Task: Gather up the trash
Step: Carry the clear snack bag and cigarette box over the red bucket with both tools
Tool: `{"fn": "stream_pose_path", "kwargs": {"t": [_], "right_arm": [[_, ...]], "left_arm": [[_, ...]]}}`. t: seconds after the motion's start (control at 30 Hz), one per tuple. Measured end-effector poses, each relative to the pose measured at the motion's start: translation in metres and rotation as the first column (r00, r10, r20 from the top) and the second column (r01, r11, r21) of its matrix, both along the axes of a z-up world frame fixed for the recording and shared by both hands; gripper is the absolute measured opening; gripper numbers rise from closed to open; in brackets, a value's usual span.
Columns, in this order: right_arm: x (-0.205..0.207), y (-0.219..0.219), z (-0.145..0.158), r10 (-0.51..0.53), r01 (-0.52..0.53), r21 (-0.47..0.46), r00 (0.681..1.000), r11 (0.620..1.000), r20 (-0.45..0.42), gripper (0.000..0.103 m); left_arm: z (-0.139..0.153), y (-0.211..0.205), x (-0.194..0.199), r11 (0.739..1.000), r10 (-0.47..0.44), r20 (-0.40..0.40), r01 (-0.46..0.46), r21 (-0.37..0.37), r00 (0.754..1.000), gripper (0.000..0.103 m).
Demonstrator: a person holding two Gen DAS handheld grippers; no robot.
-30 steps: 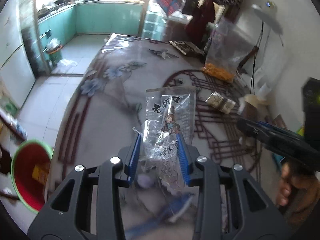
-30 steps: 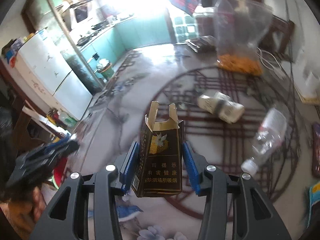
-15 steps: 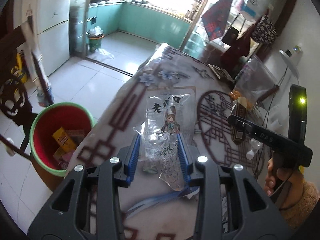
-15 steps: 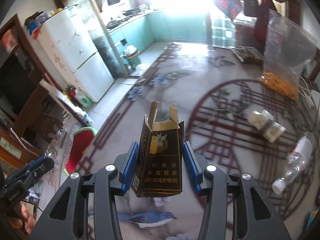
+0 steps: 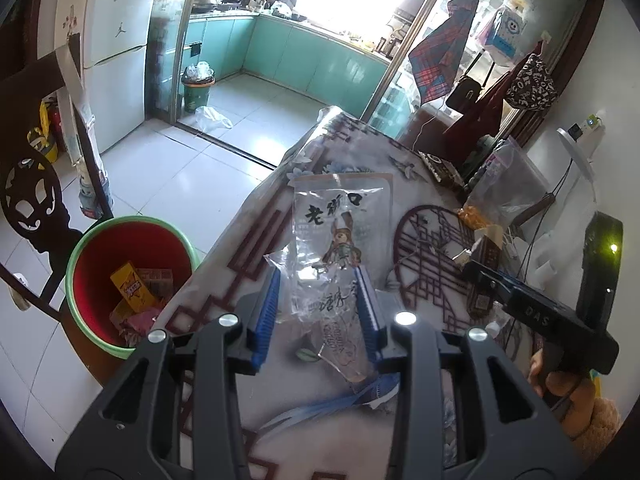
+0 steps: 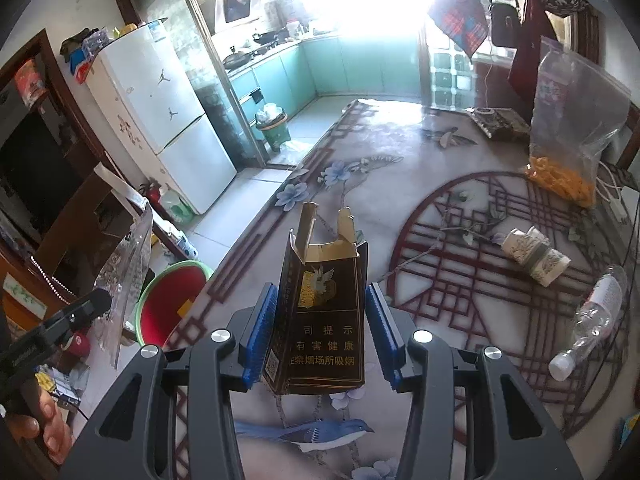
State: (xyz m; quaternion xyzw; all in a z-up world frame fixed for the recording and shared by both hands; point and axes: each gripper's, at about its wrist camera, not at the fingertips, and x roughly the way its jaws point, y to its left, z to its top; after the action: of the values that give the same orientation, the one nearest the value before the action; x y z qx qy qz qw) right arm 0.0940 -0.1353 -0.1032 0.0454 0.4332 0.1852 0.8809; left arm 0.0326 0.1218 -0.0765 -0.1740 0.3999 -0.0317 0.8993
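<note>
Left wrist view: the left tool clamps a clear snack wrapper, held over the table edge, with the red bin on the floor down to the left, scraps already inside. Right wrist view: the right tool grips a torn dark cigarette box upright above the table; farther right lie a crushed paper cup and a plastic bottle.
</note>
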Motion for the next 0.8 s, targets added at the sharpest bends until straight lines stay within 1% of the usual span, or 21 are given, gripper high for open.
{"fn": "stream_pose_path", "kwargs": {"t": [0.2, 0.3, 0.43, 0.53, 0.67, 0.73, 0.8], "right_arm": [[-0.003, -0.008, 0.003, -0.012, 0.012, 0.008, 1.000, 1.000, 0.008, 0.044], [-0.003, -0.011, 0.002, -0.011, 0.011, 0.009, 1.000, 1.000, 0.006, 0.045], [-0.002, -0.011, 0.003, -0.014, 0.014, 0.012, 1.000, 1.000, 0.015, 0.044], [-0.002, -0.005, 0.004, 0.001, -0.001, 0.008, 1.000, 1.000, 0.020, 0.045], [-0.007, 0.008, 0.010, 0.030, -0.030, 0.003, 0.999, 1.000, 0.034, 0.044], [-0.012, 0.014, 0.014, 0.029, -0.030, 0.008, 0.999, 1.000, 0.045, 0.045], [-0.013, 0.020, 0.016, 0.027, -0.027, 0.009, 0.999, 1.000, 0.046, 0.045]], "left_arm": [[0.005, -0.002, 0.005, 1.000, -0.002, 0.011, 0.001, 0.014, 1.000, 0.036], [0.004, -0.003, 0.006, 1.000, -0.003, 0.003, 0.003, 0.016, 1.000, 0.036], [0.005, -0.005, 0.001, 1.000, -0.001, 0.006, 0.001, 0.026, 1.000, 0.036], [0.007, 0.002, -0.005, 0.999, 0.027, 0.015, -0.028, 0.041, 1.000, 0.036], [0.008, 0.019, -0.008, 0.995, 0.084, 0.007, -0.084, 0.043, 0.996, 0.036], [0.009, 0.026, -0.007, 0.993, 0.103, 0.006, -0.103, 0.063, 0.995, 0.036], [0.010, 0.032, -0.004, 0.989, 0.104, 0.010, -0.104, 0.101, 0.995, 0.036]]}}
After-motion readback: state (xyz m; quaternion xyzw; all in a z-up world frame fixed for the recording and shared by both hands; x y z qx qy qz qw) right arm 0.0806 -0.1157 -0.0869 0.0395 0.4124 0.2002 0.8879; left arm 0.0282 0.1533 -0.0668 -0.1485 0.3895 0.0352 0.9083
